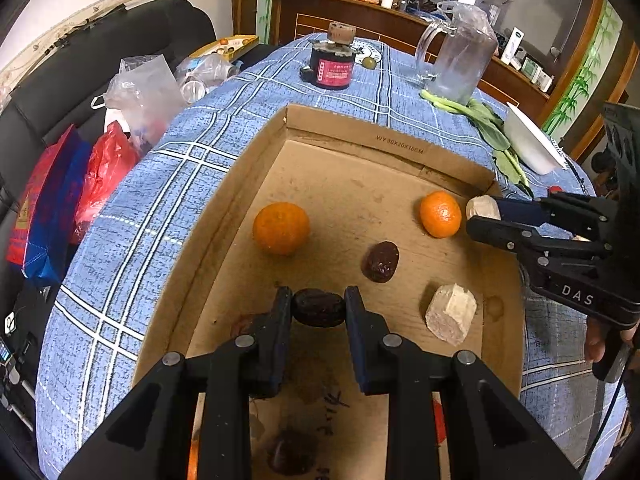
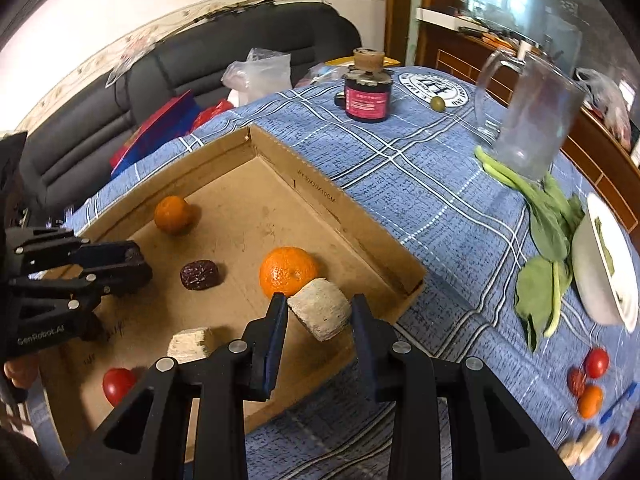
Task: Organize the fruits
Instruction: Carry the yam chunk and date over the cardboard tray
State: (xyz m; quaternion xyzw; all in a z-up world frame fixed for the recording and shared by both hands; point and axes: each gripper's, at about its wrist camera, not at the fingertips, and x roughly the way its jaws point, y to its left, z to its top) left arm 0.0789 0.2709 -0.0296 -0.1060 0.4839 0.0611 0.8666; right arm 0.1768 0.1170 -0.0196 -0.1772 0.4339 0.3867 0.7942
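Left hand-held gripper (image 1: 319, 307) is closest to the lens and it's clamped on a dark wrinkly date (image 1: 319, 308), held just above the floor of the cardboard box (image 1: 224, 216). Right hand-held gripper (image 2: 320, 312) is pinched on a pale chalky chunk (image 2: 320, 309), hanging over the box's right wall, near its far right corner

Inside the box:
- one orange (image 1: 281, 227) toward the left wall
- second orange (image 1: 440, 214) by the far right corner, just behind the chunk the right one carries
- a loose date (image 1: 380, 261) lying between the two oranges, a bit nearer
- another pale chunk (image 1: 451, 313) resting by the right wall
- a small red tomato (image 2: 118, 385) at the near end, only visible from the right wrist view

Box sits on a surface with a blue plaid cloth (image 1: 132, 240). Outside it, toward the far edge: a black jar with a pink label (image 1: 333, 62), a tiny green fruit (image 1: 369, 63) beside it and a clear glass jug (image 1: 460, 56). Leafy greens (image 2: 544, 232) and a white dish (image 2: 608, 264) lie along the right edge, and at the near right corner there's a little pile of tomatoes, a date and pale chunks (image 2: 588, 400), kinda blurry
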